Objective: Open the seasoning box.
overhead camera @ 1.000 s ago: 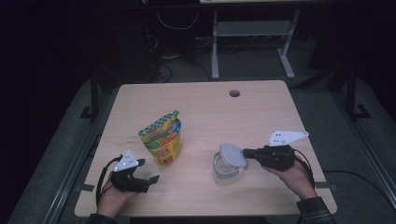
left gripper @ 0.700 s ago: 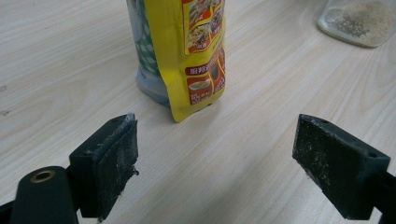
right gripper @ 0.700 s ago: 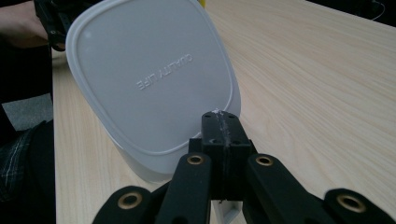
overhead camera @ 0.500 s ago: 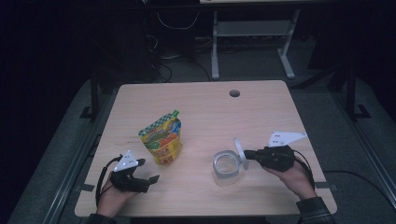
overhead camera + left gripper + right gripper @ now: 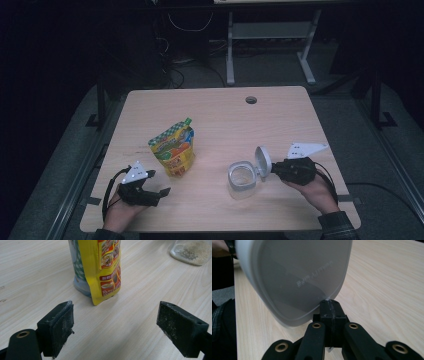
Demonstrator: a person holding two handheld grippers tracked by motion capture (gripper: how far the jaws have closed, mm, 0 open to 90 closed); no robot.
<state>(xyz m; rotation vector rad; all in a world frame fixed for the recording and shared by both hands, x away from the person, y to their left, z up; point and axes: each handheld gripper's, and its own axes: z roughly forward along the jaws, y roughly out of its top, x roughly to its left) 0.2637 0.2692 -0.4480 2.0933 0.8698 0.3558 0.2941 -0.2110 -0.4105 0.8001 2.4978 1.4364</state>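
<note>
Dim surroundings frame the wooden table (image 5: 215, 110) in the high view, where the right gripper (image 5: 274, 169) pinches the lid (image 5: 262, 161) by its rim beside the open jar (image 5: 242, 178) (a thin hold that may slip), while the left gripper view shows its jaws wide before the pouch (image 5: 100, 267), and the right gripper view shows the edge clamped.

On the table (image 5: 215, 110) in front of you, the pouch (image 5: 173, 151) stands left of centre and the jar (image 5: 242, 180) sits to its right, nearer your edge. Your left gripper (image 5: 162, 191) lies just before the pouch, apart from it. Your right gripper (image 5: 272, 170) is just right of the jar, with the lid (image 5: 262, 161) upright between them.
</note>
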